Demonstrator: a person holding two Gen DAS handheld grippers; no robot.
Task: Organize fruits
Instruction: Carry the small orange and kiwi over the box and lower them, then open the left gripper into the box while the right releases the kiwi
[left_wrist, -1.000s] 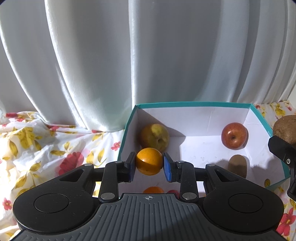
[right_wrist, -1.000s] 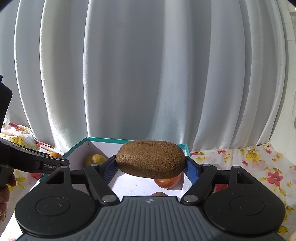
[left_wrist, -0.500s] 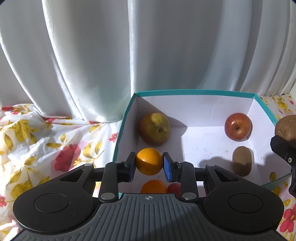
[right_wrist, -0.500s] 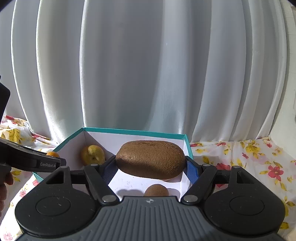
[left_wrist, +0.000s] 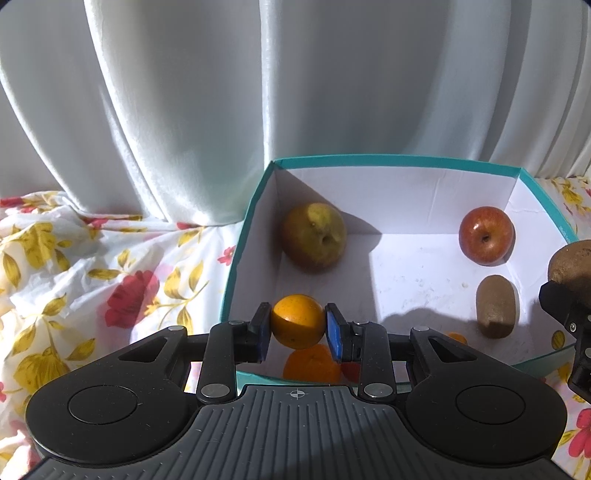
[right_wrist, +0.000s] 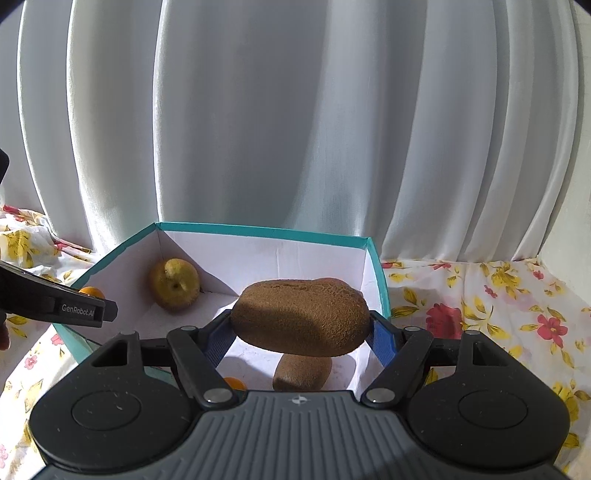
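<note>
My left gripper (left_wrist: 297, 330) is shut on a small orange (left_wrist: 297, 320) and holds it over the near left edge of a teal box (left_wrist: 399, 160) with a white inside. In the box lie a yellow-green apple (left_wrist: 314, 238), a red apple (left_wrist: 486, 235), a kiwi (left_wrist: 495, 306) and another orange (left_wrist: 312, 363) under the held one. My right gripper (right_wrist: 301, 334) is shut on a large brown kiwi (right_wrist: 301, 317) above the box's right side (right_wrist: 378, 280), over the lying kiwi (right_wrist: 303, 373). The held kiwi also shows at the left wrist view's right edge (left_wrist: 570, 260).
The box stands on a floral cloth (left_wrist: 74, 273) that also spreads to the right (right_wrist: 480, 306). White curtains (left_wrist: 221, 110) hang close behind the box. The left gripper's body (right_wrist: 55, 304) reaches in at the left of the right wrist view.
Both grippers have moved forward and tilted down over the box, each still holding its fruit. More of the box floor shows, with the lying kiwi under the right gripper.
</note>
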